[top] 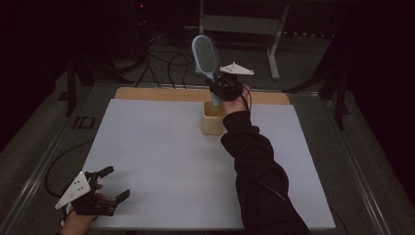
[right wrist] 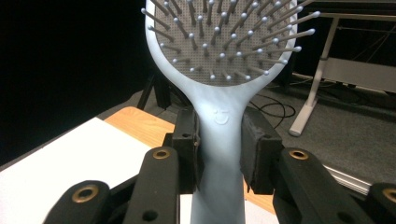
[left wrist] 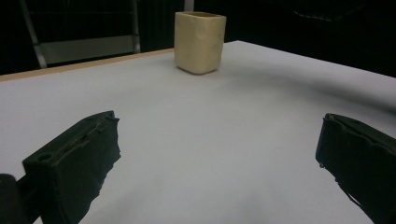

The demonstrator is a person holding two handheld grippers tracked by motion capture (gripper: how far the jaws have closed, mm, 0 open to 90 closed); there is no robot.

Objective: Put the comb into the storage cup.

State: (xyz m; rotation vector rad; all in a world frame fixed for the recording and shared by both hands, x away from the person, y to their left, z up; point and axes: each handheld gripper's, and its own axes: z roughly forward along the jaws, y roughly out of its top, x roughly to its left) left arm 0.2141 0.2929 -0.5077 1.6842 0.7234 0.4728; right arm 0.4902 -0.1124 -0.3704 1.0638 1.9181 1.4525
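My right gripper [top: 221, 87] is shut on the handle of a light blue hairbrush [top: 204, 55], held upright above a cream cup [top: 213, 118] at the far middle of the white mat. The brush's lower handle end hangs at the cup's mouth. In the right gripper view the pads clamp the hairbrush [right wrist: 219, 56] neck from both sides at the right gripper [right wrist: 218, 140], bristles facing the camera. My left gripper [top: 113, 182] rests open at the near left corner of the mat. Its own view shows the left gripper [left wrist: 217, 137] with nothing between the jaws and the cup [left wrist: 199, 41] farther off.
A white mat [top: 161, 161] covers a wooden table whose far edge [top: 156, 93] shows as a tan strip. Cables [top: 166, 63] and a metal desk frame [top: 274, 44] lie on the dark floor beyond. A dark sleeve [top: 254, 166] crosses the mat's right half.
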